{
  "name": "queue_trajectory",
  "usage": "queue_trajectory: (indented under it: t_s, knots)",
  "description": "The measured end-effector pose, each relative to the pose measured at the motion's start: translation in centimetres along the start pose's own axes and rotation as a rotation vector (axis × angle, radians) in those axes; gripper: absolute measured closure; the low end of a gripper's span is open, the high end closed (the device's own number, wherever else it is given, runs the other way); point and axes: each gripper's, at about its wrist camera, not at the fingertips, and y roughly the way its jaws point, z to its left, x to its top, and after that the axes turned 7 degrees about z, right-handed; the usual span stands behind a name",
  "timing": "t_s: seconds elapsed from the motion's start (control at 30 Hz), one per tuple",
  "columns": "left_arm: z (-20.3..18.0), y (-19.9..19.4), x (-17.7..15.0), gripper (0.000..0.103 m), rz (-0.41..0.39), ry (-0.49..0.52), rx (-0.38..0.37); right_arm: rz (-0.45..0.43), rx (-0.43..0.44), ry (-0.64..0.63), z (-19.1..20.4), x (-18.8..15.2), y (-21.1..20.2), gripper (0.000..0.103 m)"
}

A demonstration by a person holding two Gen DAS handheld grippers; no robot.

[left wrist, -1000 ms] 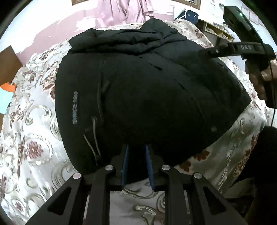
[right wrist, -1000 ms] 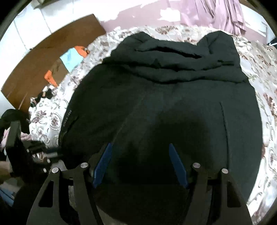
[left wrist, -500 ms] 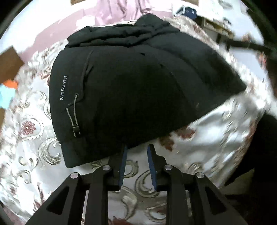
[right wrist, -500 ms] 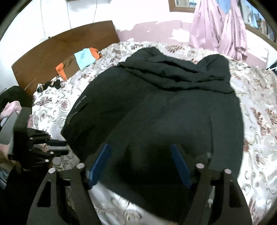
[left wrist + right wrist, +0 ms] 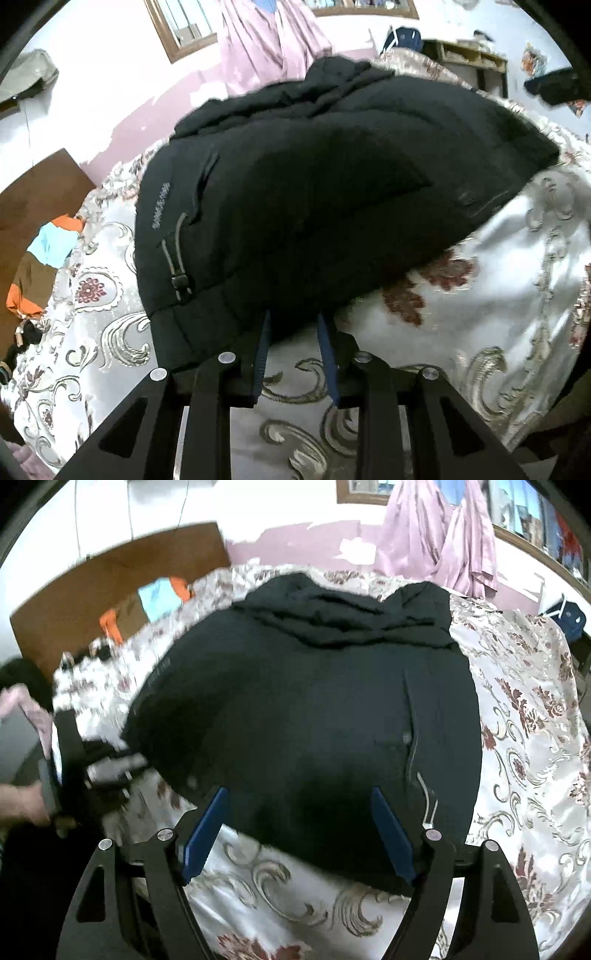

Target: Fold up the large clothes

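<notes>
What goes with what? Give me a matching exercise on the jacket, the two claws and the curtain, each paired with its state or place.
Things:
1. black jacket
2. left claw
3. right claw
4. curtain

States or places:
A. jaws wide apart
B. pink, hanging by the far wall
C. spread on the patterned bedspread
D. jaws close together, tips at the jacket's hem

Pairs: 1-C, 2-D, 3-A, 4-B

bare bedspread beside jacket lies unobstructed.
</notes>
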Motion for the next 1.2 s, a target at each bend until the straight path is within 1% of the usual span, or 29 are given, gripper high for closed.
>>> queue_trajectory:
  t_s: [0.1,0.17,0.23,0.3,0.4,0.43,0.5,0.53,0.6,0.63,0.73,0.83,0.93,0.97,1.03,1.13,1.2]
  knots:
    - [-0.8,-0.2,-0.2,0.077,-0.019,0.051,0.038,0.01,-0.008,-0.003,0.2,-0.5,0.1,0.028]
    - [-1.6,0.7,-0.2,0.077,-0.03,0.134,0.088,0.023,-0.004,0.014,0.1,-0.6,0.3,0.028]
    - [-2.0,1.3,-0.2,0.077,-0.038,0.189,0.121,0.024,0.0,0.023,0.1,-0.7,0.1,0.028]
    - [-2.0,1.7,-0.5,0.077,-0.048,0.209,0.147,0.022,-0.001,0.021,0.1,-0.8,-0.1,0.028]
    - [-1.7,2.1,-0.6,0.077,-0.041,0.191,0.142,0.029,-0.001,0.018,0.0,-1.1,-0.2,0.028]
    - [-1.5,2.3,-0.6,0.077,-0.038,0.18,0.132,0.035,-0.003,0.018,-0.1,-1.2,0.0,0.028]
    - [-0.9,2.6,-0.1,0.085,-0.021,0.146,0.087,0.049,-0.009,0.016,-0.2,-1.4,0.3,0.028]
    - [-0.4,2.6,0.1,0.097,-0.005,0.105,0.033,0.057,-0.013,0.013,-0.2,-1.5,0.5,0.028]
    - [0.7,2.5,0.6,0.1,0.024,0.016,-0.04,0.07,-0.02,0.001,-0.1,-1.7,0.8,0.028]
    - [1.8,2.3,1.0,0.101,0.04,-0.069,-0.106,0.081,-0.026,-0.011,-0.1,-1.8,1.1,0.028]
    - [4.2,1.3,1.7,0.102,0.039,-0.237,-0.206,0.108,-0.048,-0.065,0.4,-2.1,1.8,0.028]
    - [5.4,0.4,2.3,0.102,0.025,-0.292,-0.244,0.13,-0.087,-0.149,1.6,-2.5,2.5,0.028]
    - [6.1,-0.3,2.8,0.102,0.019,-0.323,-0.271,0.133,-0.206,-0.281,3.6,-2.8,3.6,0.028]
    - [6.5,-0.6,3.3,0.102,0.013,-0.337,-0.286,0.127,-0.265,-0.329,4.2,-2.8,4.1,0.028]
    - [7.2,-1.1,4.0,0.102,0.005,-0.366,-0.315,0.114,-0.328,-0.369,4.9,-2.8,4.8,0.028]
    - [8.3,-1.7,5.1,0.102,-0.016,-0.402,-0.347,0.087,-0.342,-0.379,5.4,-2.6,5.3,0.028]
    - [8.5,-2.0,5.6,0.102,-0.025,-0.388,-0.345,0.088,-0.35,-0.393,5.9,-2.9,5.6,0.028]
